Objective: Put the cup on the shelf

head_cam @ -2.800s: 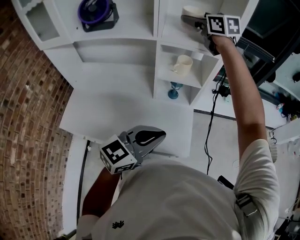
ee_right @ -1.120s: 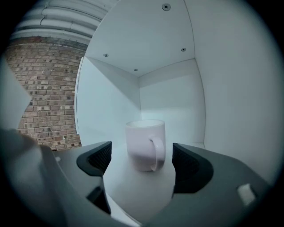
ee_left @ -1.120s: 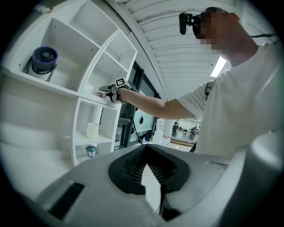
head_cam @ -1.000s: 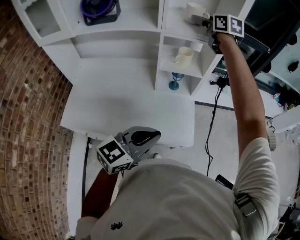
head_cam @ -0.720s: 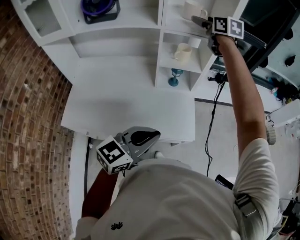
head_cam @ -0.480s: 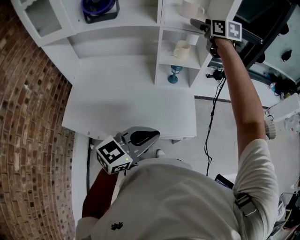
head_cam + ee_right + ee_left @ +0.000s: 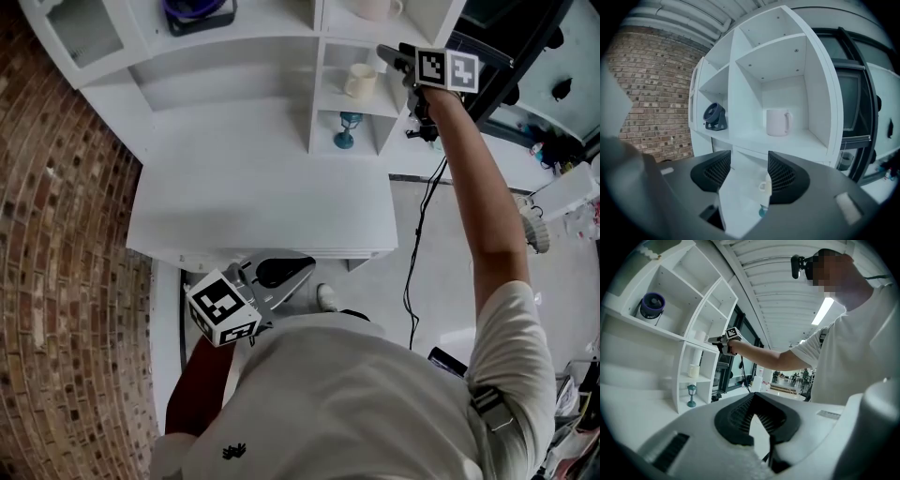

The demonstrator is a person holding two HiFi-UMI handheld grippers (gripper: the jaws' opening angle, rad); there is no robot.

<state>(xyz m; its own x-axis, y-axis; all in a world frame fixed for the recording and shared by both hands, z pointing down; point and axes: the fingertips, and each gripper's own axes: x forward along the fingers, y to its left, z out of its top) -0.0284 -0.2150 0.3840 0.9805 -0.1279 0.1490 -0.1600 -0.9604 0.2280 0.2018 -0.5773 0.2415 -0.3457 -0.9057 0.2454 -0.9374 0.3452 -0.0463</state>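
Note:
The white cup stands upright by itself in an upper shelf compartment, its handle to the right; the head view shows it at the top edge as cup. My right gripper hangs in front of that compartment, clear of the cup, jaws closing with nothing between them. In the head view the right gripper is raised at arm's length before the shelf unit. My left gripper is held low by the person's chest, shut and empty, seen as left gripper.
A cream mug sits in the compartment below and a teal lamp figurine under that. A purple fan occupies the compartment to the left. A white desk top runs beneath the shelves. A brick wall is at left.
My right gripper has drawn back out of the upper compartment, leaving the cup standing there. The head view has tipped so the shelves sit higher in the picture. The left gripper has stayed put.

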